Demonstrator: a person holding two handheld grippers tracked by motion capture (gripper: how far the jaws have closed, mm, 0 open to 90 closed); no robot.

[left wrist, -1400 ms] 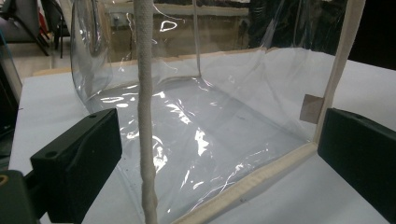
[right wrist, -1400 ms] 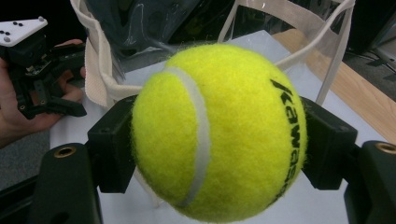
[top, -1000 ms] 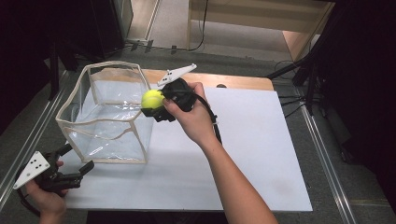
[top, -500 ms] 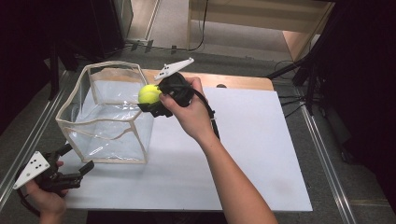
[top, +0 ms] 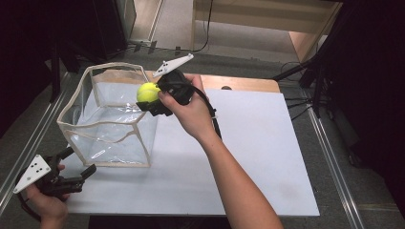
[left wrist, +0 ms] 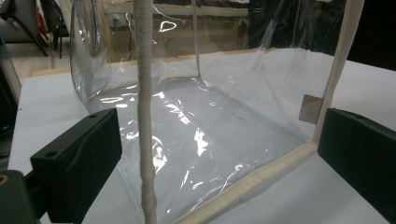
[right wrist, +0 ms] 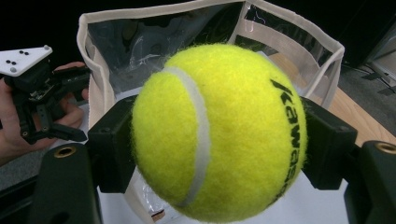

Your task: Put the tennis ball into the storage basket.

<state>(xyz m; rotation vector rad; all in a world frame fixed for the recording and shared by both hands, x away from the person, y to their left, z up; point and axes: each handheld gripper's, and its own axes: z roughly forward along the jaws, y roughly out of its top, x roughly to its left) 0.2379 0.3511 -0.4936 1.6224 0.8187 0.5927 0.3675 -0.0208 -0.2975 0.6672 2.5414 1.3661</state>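
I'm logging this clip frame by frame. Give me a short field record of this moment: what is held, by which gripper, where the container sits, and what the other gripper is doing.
held item: yellow tennis ball
holder: right gripper, jaws shut on the ball
ball position: at the near right rim of the clear bag, above its opening
container: clear bag with cream edging, standing open on the white board
left gripper: jaws open, at the bag's near left corner, holding nothing
ball released: not yet
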